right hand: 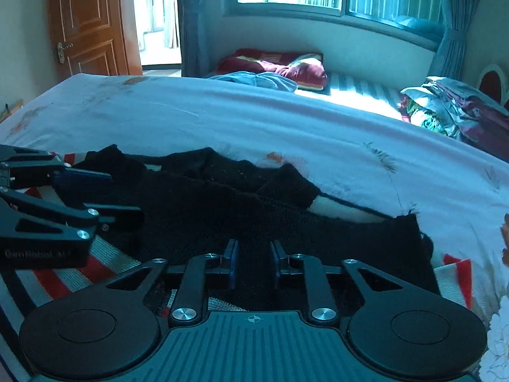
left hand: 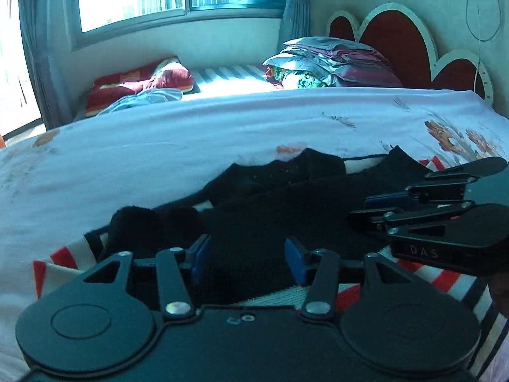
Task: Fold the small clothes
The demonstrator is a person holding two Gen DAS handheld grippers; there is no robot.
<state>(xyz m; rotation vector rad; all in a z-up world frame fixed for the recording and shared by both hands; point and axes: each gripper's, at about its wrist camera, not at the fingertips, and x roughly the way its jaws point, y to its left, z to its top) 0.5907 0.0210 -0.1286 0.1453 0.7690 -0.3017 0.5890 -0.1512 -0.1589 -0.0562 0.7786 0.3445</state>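
While black sweater (left hand: 254,197) lies crosswise under both grippers, my left gripper (left hand: 246,262) jaws half-open, right gripper (right hand: 253,264) narrowly parted, both empty.

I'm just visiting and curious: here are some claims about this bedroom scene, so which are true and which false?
1. A black garment lies on the bed. True.
2. The left hand-held gripper is clamped on the garment. False: its jaws stand apart, gripping nothing.
3. A striped red and white cloth lies under the black garment. True.
4. The wooden door is painted white. False: it is brown.
5. Folded bedding is stacked near the headboard. True.
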